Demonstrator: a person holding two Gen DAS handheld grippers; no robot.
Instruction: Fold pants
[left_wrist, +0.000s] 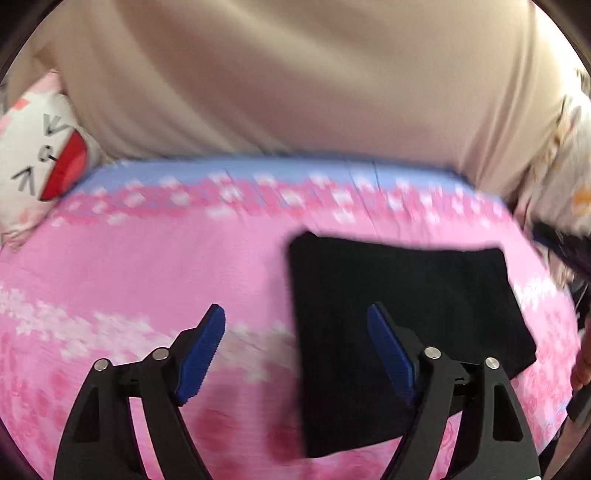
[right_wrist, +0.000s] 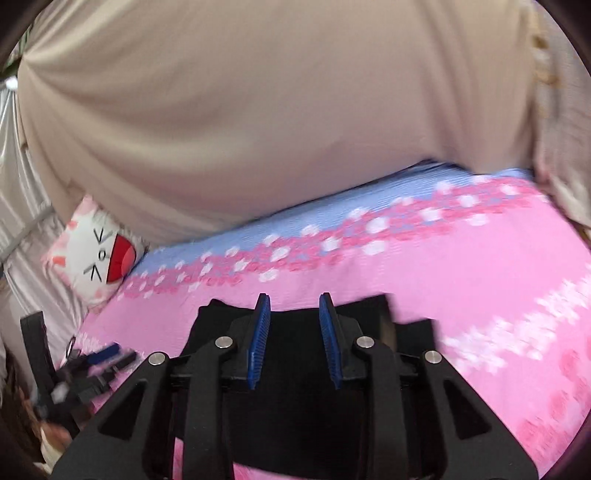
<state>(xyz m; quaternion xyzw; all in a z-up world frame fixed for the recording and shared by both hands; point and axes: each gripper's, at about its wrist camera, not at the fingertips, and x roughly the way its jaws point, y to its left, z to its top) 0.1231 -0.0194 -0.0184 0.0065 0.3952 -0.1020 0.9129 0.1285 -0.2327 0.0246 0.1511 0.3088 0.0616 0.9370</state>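
Folded black pants lie on the bed under both hand-held grippers: left hand-held gripper spread wide, right hand-held gripper narrowly parted, pinching nothing.

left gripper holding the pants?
No. The left gripper is open with nothing between its pads; the folded black pants lie flat on the pink bedspread.

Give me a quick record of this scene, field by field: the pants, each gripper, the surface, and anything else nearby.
pants: black pants, folded into a flat rectangle
surface: pink flowered bedspread
left gripper: open, nothing between the pads
right gripper: jaws narrow, gap visible, nothing gripped, above the pants
nearby: cat-face pillow, beige curtain
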